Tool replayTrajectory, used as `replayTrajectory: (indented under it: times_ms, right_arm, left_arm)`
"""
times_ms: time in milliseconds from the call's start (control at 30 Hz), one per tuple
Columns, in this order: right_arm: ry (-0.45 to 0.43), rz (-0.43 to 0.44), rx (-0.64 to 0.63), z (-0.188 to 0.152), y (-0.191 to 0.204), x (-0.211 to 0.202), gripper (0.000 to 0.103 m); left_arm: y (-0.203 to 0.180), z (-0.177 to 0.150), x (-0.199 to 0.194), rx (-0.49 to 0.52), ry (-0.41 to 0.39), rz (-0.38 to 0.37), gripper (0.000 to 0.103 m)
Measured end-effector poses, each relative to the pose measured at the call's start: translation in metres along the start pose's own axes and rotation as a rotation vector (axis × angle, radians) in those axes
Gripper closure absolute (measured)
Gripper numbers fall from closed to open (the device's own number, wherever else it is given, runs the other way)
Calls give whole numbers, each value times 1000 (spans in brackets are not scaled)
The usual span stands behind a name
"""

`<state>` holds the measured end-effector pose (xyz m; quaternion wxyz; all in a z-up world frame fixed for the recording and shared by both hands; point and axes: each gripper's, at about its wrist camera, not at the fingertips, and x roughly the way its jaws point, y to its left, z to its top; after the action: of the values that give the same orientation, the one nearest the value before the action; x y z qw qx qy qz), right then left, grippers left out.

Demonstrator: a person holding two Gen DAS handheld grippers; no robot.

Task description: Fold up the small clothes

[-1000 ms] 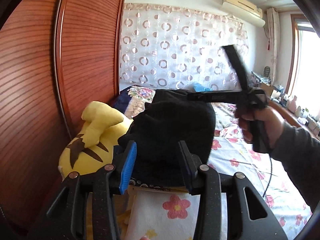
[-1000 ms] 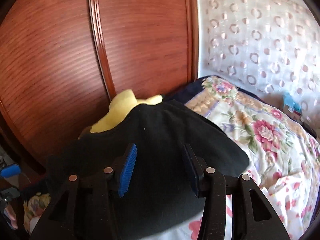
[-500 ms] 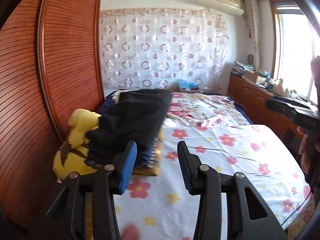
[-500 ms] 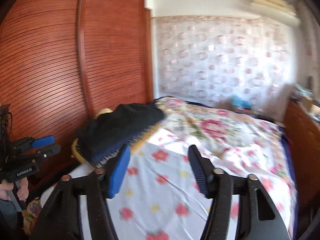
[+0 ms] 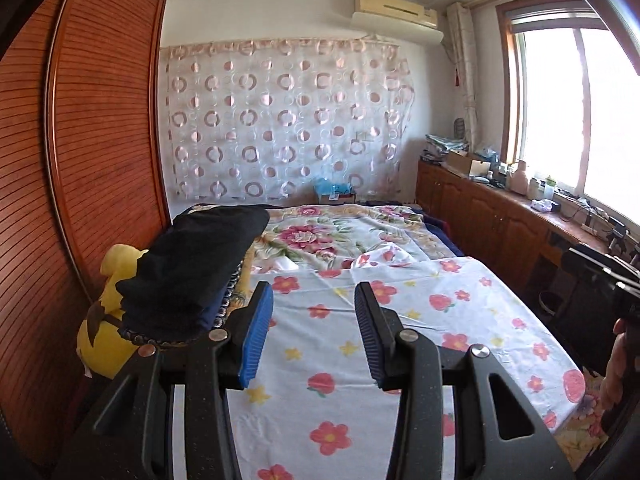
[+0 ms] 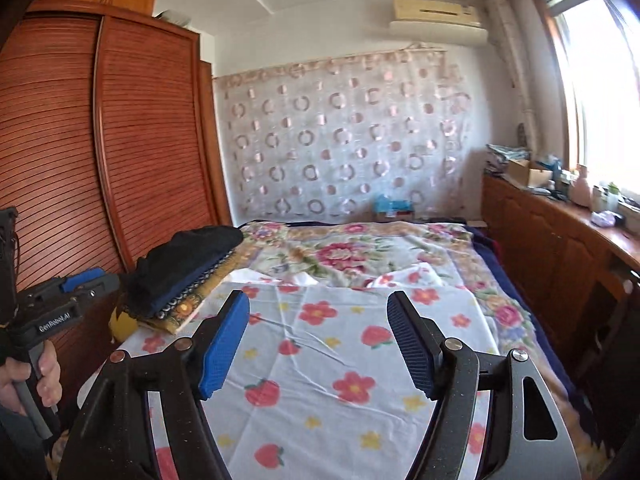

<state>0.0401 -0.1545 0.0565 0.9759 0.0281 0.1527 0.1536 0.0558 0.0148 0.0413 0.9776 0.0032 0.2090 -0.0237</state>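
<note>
Black garment (image 5: pixel 192 268) folded, tops pile at bed's left edge, over yellow plush (image 5: pixel 105 344). Left gripper (image 5: pixel 314 334) empty, jaws apart; right gripper (image 6: pixel 318 342) empty, jaws just widened. Risk: pile overhangs edge (plush is soft base), nudge could topple it.

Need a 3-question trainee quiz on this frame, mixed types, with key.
1. True or false: the black garment lies on top of the folded stack at the bed's left edge.
2. What is between the fingers of the right gripper?
A. the black garment
B. nothing
C. the yellow plush
3. Fill in: the yellow plush sits between the stack and the wooden ____.

Key:
1. True.
2. B. Its jaws have just been opening and stand apart over the flowered sheet; the left gripper is empty too.
3. Wardrobe.
</note>
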Motion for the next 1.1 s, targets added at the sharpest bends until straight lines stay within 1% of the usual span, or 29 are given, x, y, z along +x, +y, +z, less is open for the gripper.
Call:
replayTrajectory:
  times_ms: [167, 200, 500, 667, 1100]
  right_arm:
    - [-11, -21, 6, -11, 13, -10, 30]
    - [-12, -22, 8, -17, 13, -16, 30]
    - [-24, -34, 27, -25, 9, -25, 30]
    - [-36, -44, 31, -25, 5, -30, 30]
    - [-30, -42, 27, -23, -3, -36, 30]
  left_arm:
    - [-11, 3, -4, 15, -10, 2, 60]
    - [-12, 4, -4, 17, -12, 2, 60]
    - [-13, 5, -6, 18, -15, 3, 60]
    - [-14, 5, -7, 19, -13, 8, 59]
    - [-16, 4, -10, 15, -19, 15, 59]
